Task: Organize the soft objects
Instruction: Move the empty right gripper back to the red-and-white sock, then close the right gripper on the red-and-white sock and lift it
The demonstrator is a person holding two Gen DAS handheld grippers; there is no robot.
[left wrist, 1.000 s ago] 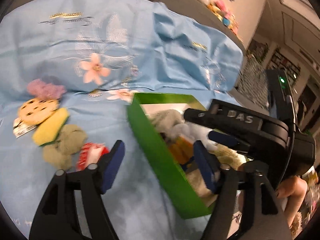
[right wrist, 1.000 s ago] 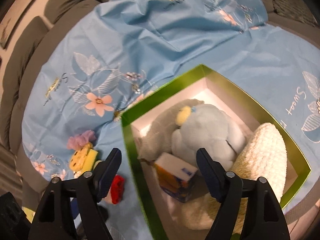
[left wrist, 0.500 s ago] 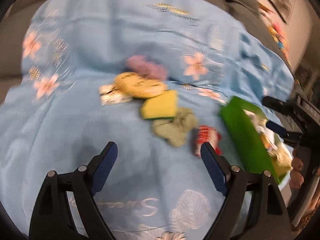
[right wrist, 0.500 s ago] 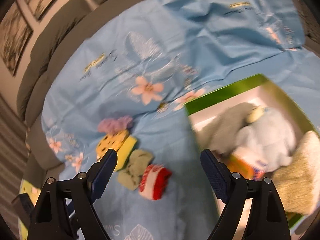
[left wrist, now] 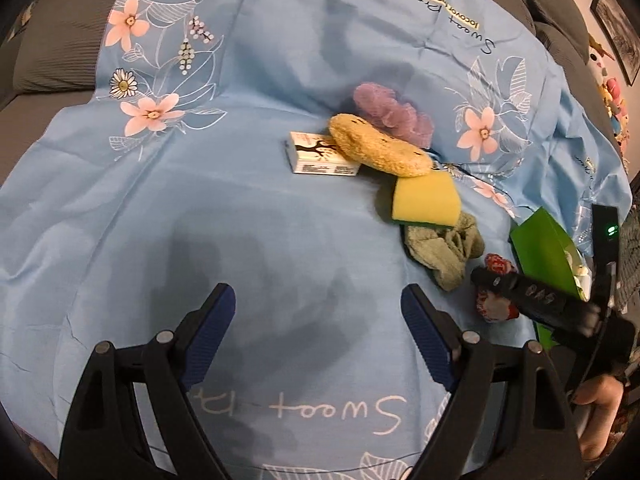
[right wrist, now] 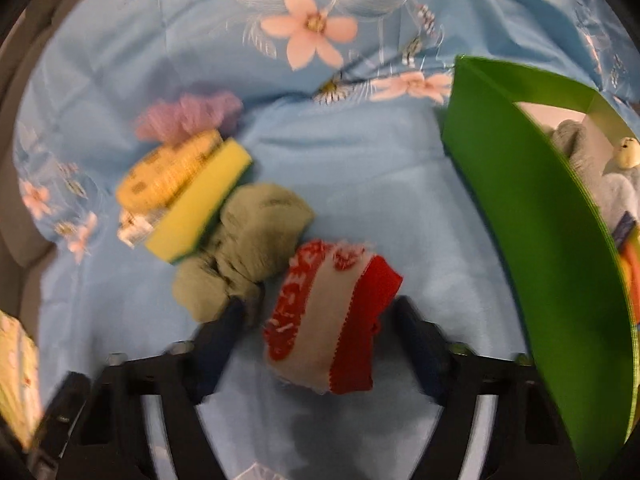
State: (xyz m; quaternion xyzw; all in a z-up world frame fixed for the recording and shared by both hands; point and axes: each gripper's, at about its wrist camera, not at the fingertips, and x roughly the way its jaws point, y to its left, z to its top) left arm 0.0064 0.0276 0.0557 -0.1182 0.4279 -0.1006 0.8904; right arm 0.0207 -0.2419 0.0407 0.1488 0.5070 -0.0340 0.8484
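A red-and-white cloth lies on the blue flowered sheet, between the jaws of my right gripper. Those jaws are closing, and a gap still shows at the left finger. Beside the cloth lie a green rag, a yellow sponge, a spotted orange pad and a purple pouf. To the right stands a green box with plush toys inside. My left gripper hangs open over bare sheet, well short of the pile. The right gripper shows at its right over the red-and-white cloth.
A small printed carton lies partly under the orange pad. Grey sofa cushions border the sheet at the left and back. The green box stands close to the right gripper. A hand holds that gripper.
Both views swung from the green box to the pile at its left. My right gripper dropped around the red-and-white cloth and its jaws narrowed. My left gripper moved left over bare sheet.
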